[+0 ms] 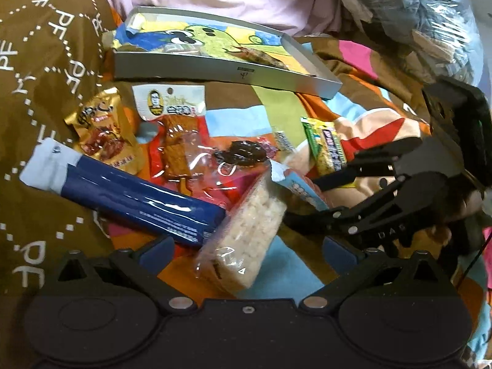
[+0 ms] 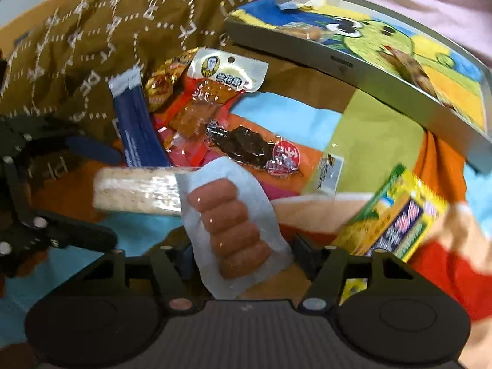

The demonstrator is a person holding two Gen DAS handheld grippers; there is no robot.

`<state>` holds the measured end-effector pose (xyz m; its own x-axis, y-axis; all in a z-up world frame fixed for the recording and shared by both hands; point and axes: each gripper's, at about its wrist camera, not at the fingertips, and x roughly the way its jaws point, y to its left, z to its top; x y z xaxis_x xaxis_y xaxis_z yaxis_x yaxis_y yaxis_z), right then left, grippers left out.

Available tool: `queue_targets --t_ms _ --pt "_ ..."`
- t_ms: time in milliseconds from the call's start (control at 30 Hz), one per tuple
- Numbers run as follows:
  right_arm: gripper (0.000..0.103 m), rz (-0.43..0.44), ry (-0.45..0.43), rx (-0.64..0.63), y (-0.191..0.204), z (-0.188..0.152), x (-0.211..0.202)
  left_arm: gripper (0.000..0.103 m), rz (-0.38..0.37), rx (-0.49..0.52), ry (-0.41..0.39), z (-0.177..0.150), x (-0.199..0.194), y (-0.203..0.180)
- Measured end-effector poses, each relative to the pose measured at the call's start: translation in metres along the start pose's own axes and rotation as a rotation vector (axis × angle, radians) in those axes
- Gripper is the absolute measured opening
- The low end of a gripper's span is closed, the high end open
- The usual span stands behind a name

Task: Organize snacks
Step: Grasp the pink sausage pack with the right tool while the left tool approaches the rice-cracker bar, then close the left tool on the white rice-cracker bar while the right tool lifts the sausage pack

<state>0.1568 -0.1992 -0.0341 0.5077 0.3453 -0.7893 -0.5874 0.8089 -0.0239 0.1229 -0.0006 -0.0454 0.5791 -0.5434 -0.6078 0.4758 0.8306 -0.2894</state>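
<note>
A pale blue pack of small sausages [image 2: 233,215] stands between the fingers of my right gripper [image 2: 243,249], which is shut on its lower end. In the left wrist view that right gripper [image 1: 303,198] reaches in from the right with the sausage pack [image 1: 295,184] in its jaws. My left gripper [image 1: 249,247] is open, its blue pads wide apart on either side of a clear-wrapped rice bar [image 1: 249,240] that lies on the cloth. The silver tin [image 1: 215,73] with a cartoon lining sits behind the pile and holds a few brown snacks.
Loose on the patchwork cloth lie a long dark blue pack [image 1: 138,206], a gold pack [image 1: 101,132], a tofu pack [image 1: 175,141], a dark dried snack [image 1: 243,153] and a green-yellow pack [image 1: 326,144]. A brown lettered cloth [image 1: 46,61] is at left, a plastic bag [image 1: 430,30] at top right.
</note>
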Motion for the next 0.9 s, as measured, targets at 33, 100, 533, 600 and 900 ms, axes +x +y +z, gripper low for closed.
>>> queue_targets --t_ms 33,100,533,600,900 --pt "0.065 0.005 -0.010 0.014 0.001 -0.003 -0.003 0.102 -0.007 0.002 0.002 0.000 0.001 0.000" --pt "0.064 0.012 -0.025 0.049 0.005 -0.010 -0.008 0.102 -0.016 0.006 0.005 -0.001 0.001 -0.001" --pt "0.033 -0.079 -0.093 0.147 0.030 -0.054 -0.044 0.102 0.052 0.107 -0.047 -0.001 -0.002 -0.015" --pt "0.036 -0.110 -0.117 0.104 0.036 -0.058 -0.046 0.102 0.064 0.131 -0.036 -0.001 -0.001 -0.017" --pt "0.054 -0.273 -0.169 -0.206 0.067 -0.055 -0.032 0.102 0.190 0.368 0.003 -0.002 0.005 -0.030"
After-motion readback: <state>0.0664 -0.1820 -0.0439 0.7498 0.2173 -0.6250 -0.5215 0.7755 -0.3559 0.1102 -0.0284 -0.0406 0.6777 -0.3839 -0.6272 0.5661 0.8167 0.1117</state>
